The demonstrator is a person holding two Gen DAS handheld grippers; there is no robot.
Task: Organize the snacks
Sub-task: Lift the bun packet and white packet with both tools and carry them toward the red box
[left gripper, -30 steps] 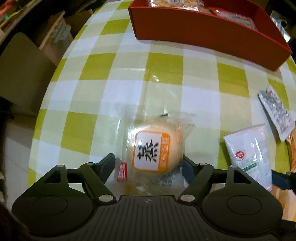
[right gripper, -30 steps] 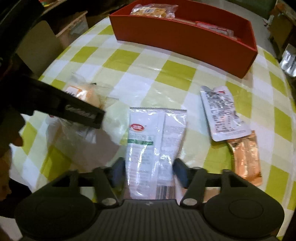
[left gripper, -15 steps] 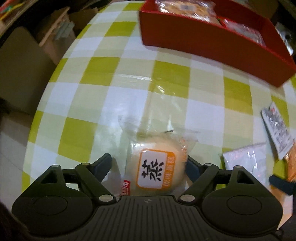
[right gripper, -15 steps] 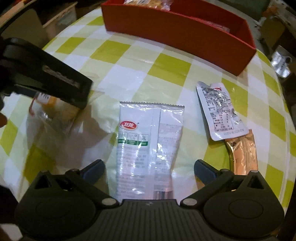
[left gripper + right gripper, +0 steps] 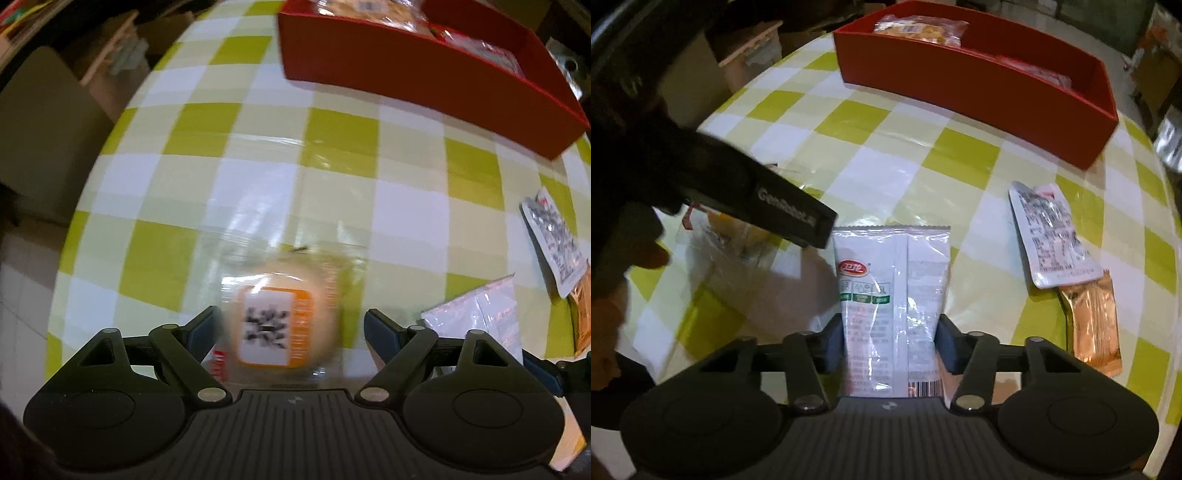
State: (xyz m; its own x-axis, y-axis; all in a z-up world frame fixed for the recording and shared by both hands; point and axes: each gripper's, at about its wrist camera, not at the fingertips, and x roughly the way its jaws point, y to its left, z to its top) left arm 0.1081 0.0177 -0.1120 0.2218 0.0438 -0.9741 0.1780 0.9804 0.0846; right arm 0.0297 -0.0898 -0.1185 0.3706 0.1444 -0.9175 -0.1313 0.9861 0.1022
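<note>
While blurred, bun label (image 5: 271, 329) stays unreadable.

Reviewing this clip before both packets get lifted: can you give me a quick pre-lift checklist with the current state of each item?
1. Right gripper astride white packet, jaws closing: ok.
2. Right pads pressing the packet firmly: cannot tell.
3. Left gripper around the wrapped bun: ok, but jaws opening, pads clear of it.
4. Bun held: not ok.
5. Red box has free space: ok.
6. Silver pouch and orange pouch clear of the grippers: ok.
</note>
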